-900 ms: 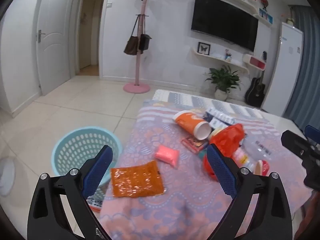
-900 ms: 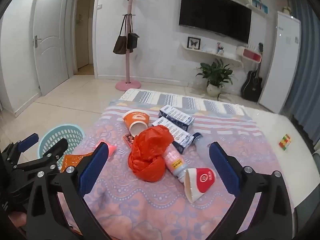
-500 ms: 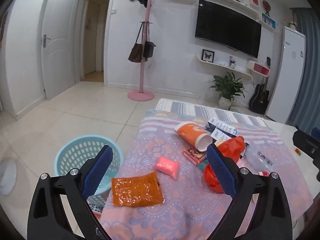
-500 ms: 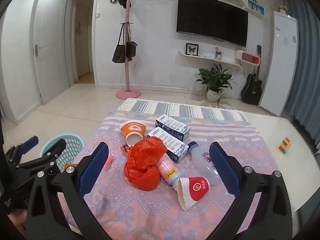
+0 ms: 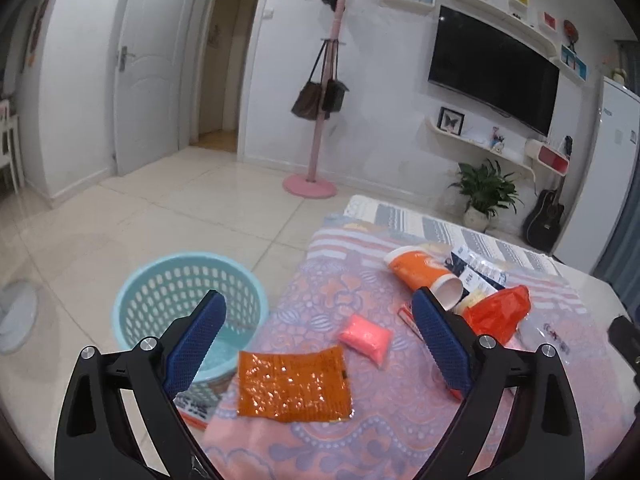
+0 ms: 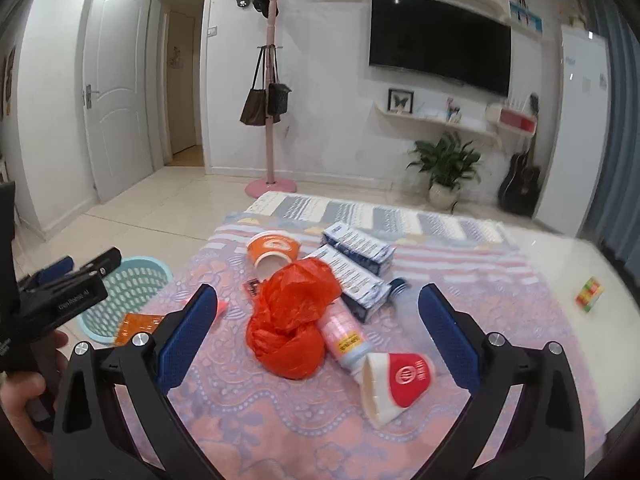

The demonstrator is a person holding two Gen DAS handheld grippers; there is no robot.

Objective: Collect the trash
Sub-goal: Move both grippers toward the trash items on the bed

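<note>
On the patterned worktop (image 5: 400,432), trash lies scattered; nothing picked yet. Left hand-held gripper (image 5: 320,344) hangs wide and empty above the near left edge, over the flat orange packet (image 5: 294,386), pink pouch (image 5: 366,338) just beyond. Right hand-held gripper (image 6: 316,340) also wide and empty, facing the red plastic bag (image 6: 290,328), bottle (image 6: 344,338) and tipped red cup (image 6: 396,380). Blue basket (image 5: 188,304) stands on the floor, left of the worktop. Likely best: take the packet first, pinching its edge rather than pressing flat, then carry it left and release well inside the rim.
</note>
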